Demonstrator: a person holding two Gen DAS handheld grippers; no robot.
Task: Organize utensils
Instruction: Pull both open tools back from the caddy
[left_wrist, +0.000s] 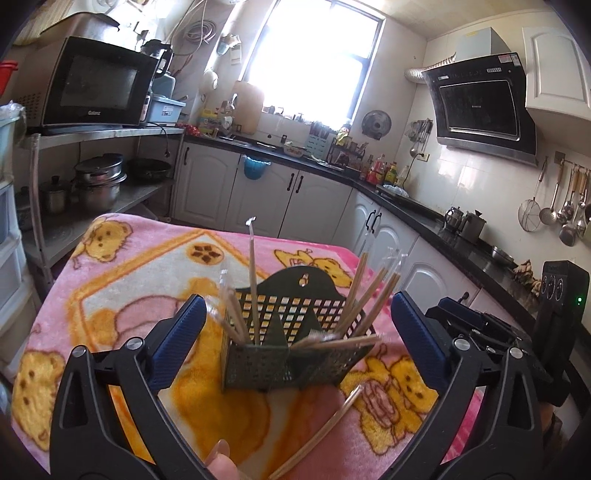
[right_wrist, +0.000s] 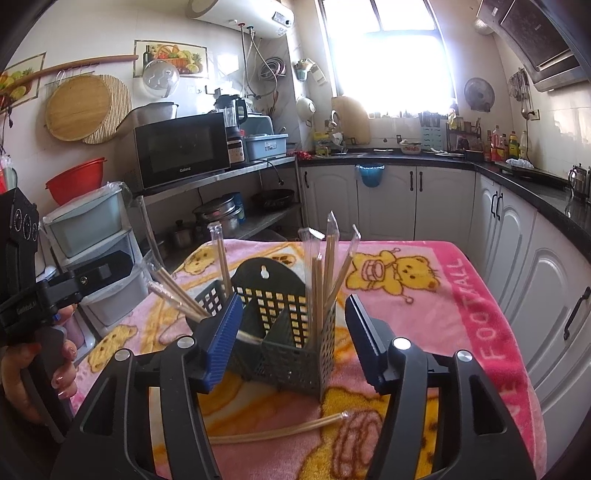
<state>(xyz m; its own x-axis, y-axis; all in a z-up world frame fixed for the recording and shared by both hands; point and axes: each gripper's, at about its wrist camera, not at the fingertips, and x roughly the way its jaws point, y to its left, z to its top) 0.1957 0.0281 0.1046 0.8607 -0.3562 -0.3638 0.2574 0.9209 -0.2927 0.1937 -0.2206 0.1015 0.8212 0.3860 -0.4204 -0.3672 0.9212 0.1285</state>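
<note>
A dark perforated utensil holder (left_wrist: 291, 354) (right_wrist: 291, 343) stands on the pink bear blanket (left_wrist: 122, 280) (right_wrist: 424, 295). Several plastic-wrapped chopstick pairs (left_wrist: 364, 299) (right_wrist: 325, 273) stand or lean in its compartments. One wrapped pair (left_wrist: 325, 428) (right_wrist: 273, 430) lies loose on the blanket in front of the holder. My left gripper (left_wrist: 299, 336) is open and empty, its blue pads either side of the holder. My right gripper (right_wrist: 291, 339) is open and empty, also framing the holder. The right gripper's body (left_wrist: 480, 325) shows at the right of the left wrist view; the left one (right_wrist: 44, 295) at the left of the right wrist view.
The table sits in a kitchen. A metal shelf with a microwave (right_wrist: 181, 151) and pots (left_wrist: 98, 181) stands to the left. Plastic drawers (right_wrist: 96, 236) stand beside the table. White cabinets with a black counter (right_wrist: 517, 177) run along the back and right.
</note>
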